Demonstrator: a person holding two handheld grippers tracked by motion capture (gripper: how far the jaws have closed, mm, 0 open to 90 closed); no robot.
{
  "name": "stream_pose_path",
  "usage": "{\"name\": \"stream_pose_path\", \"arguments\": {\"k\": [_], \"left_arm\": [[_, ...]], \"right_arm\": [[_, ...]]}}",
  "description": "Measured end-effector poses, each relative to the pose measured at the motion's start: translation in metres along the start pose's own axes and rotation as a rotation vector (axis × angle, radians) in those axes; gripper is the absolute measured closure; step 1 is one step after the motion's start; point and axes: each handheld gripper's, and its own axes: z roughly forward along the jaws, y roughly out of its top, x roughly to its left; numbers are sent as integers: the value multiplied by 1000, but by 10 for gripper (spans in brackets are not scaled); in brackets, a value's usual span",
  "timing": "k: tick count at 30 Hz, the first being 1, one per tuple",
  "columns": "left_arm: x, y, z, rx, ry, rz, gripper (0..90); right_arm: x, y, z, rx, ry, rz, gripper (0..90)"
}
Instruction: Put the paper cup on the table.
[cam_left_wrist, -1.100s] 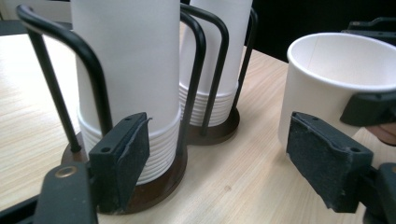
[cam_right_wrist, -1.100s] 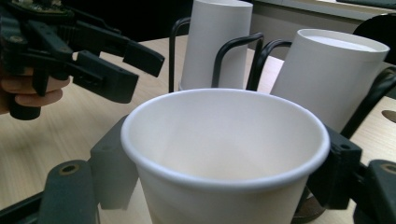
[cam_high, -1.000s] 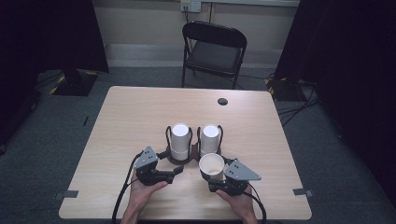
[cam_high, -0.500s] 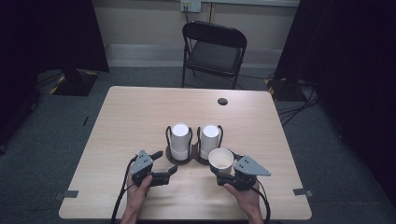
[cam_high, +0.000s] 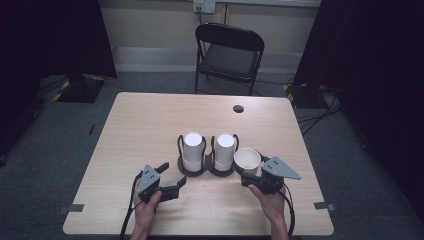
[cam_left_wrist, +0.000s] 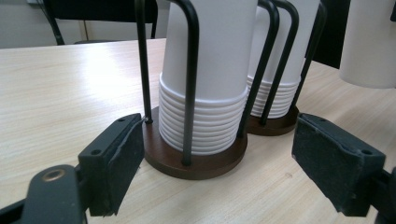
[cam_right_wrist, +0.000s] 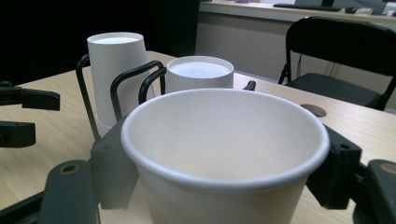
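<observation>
Two stacks of upside-down white paper cups (cam_high: 192, 149) (cam_high: 224, 149) stand in black wire holders on round brown bases (cam_left_wrist: 205, 164) at the table's middle. My right gripper (cam_high: 248, 171) is shut on a single upright white paper cup (cam_high: 247, 160), mouth up, held just right of the right stack; in the right gripper view the cup (cam_right_wrist: 224, 154) sits between both jaws. My left gripper (cam_high: 172, 175) is open, low over the table in front of the left stack (cam_left_wrist: 210, 70), its jaws straddling the holder's base without touching it.
The light wooden table (cam_high: 145, 125) has a round cable hole (cam_high: 238, 108) near its far edge. A black folding chair (cam_high: 228, 55) stands beyond the table. Both of the person's hands come in from the near edge.
My right gripper has carried the cup rightward and a little up, from in front of the stacks to beside the right one. The left gripper has stayed put.
</observation>
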Motion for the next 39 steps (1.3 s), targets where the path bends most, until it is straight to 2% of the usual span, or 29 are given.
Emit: {"name": "stream_pose_path", "arguments": {"k": [3,5,6,9,10,12,14,19,21,24,26,27,35,36,39], "left_arm": [[0,-2,-1,-3,8,2,165],[-1,-4,0,-2,17,-2,165],[-1,-5,-2,-18,28,9,163],[-2,-5,-2,-21,35,13,162],[-4,-5,-1,-20,35,30,161],[-5,-5,-2,-26,30,43,159],[-5,-6,-4,-49,-1,70,160],[-2,-7,-6,-72,-4,28,160],[-4,-7,-5,-67,25,34,161],[-4,-7,-5,-62,39,33,163],[-4,-8,-6,-80,50,26,163],[-6,-9,-8,-98,56,40,163],[-7,-9,-8,-108,67,41,163],[-7,-9,-8,-105,63,47,163],[-8,-9,-8,-103,65,58,163]], "right_arm": [[-4,0,1,-4,-19,-2,236],[-10,0,0,-17,-26,14,236],[-12,0,0,-21,-34,15,236],[-15,0,0,-26,-41,24,236],[-20,0,2,-51,-47,48,236],[-22,0,4,-55,-62,50,236],[-26,2,7,-57,-72,45,235],[-31,4,11,-60,-105,40,236],[-36,5,14,-61,-120,45,235],[-40,5,17,-72,-128,52,236],[-43,4,20,-78,-132,61,236],[-46,2,24,-70,-136,58,236],[-63,-7,41,-63,-168,67,239],[-68,-11,46,-57,-178,90,239],[-73,-16,52,-53,-193,115,239]]}}
